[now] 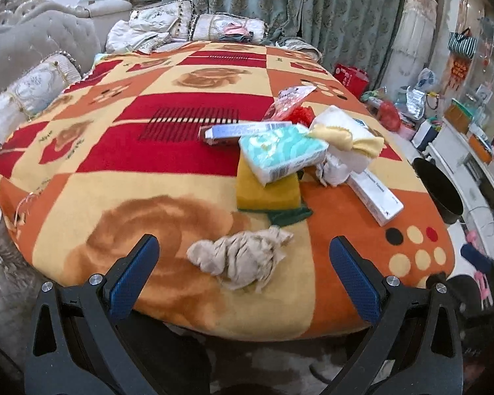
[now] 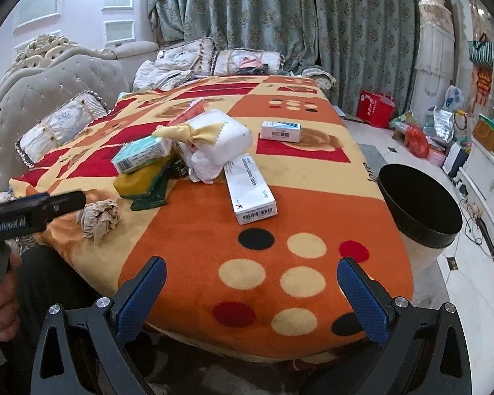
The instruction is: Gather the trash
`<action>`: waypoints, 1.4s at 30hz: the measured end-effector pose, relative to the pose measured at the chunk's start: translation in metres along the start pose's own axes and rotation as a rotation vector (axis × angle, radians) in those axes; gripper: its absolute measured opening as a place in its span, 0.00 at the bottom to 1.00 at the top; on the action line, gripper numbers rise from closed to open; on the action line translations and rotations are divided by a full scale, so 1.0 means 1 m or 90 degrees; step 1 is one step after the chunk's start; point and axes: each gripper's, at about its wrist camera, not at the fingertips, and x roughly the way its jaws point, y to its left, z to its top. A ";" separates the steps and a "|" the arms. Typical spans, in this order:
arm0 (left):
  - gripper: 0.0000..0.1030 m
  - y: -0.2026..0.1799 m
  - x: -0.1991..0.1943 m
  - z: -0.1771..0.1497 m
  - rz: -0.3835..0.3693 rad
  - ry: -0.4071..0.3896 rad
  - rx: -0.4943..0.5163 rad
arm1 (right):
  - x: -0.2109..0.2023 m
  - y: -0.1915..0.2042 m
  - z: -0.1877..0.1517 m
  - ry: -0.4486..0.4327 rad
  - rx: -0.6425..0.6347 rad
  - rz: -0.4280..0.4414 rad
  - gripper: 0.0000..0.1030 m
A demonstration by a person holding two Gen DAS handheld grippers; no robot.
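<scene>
Crumpled beige paper wad (image 1: 242, 261) lies between L gripper (image 1: 243, 253) fingers, spread wide, not touching. R gripper (image 2: 252, 275) also spread, empty, near black bin (image 2: 418, 202).

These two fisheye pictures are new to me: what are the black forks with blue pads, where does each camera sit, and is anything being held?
Each picture comes from a camera on a hand-held gripper, looking along its fingers. The left gripper is open around, not gripping, the crumpled beige paper wad. The right gripper is open and empty near the black round bin. On the patterned orange blanket lie a long white cardboard box, a yellow sponge and a teal tissue pack.
</scene>
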 end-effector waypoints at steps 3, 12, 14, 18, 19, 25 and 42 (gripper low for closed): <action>1.00 -0.006 0.001 0.005 0.016 0.002 -0.002 | 0.000 -0.002 -0.001 0.003 0.001 -0.005 1.00; 1.00 -0.012 0.004 0.007 0.021 0.007 0.011 | -0.002 -0.004 -0.001 0.003 -0.004 -0.014 1.00; 1.00 -0.010 0.005 0.007 0.020 0.009 0.007 | -0.002 -0.003 0.000 0.002 -0.008 -0.013 1.00; 1.00 -0.008 0.007 0.006 0.014 0.015 0.003 | 0.000 0.000 0.000 0.002 -0.014 -0.009 1.00; 1.00 -0.008 0.008 0.006 0.012 0.017 0.002 | 0.000 0.000 0.000 0.003 -0.014 -0.009 1.00; 1.00 -0.008 0.012 0.004 0.006 0.027 -0.005 | 0.002 -0.001 -0.001 0.005 -0.008 -0.013 1.00; 1.00 0.005 0.013 0.000 -0.016 0.017 -0.002 | 0.002 -0.002 -0.005 0.008 -0.006 -0.011 1.00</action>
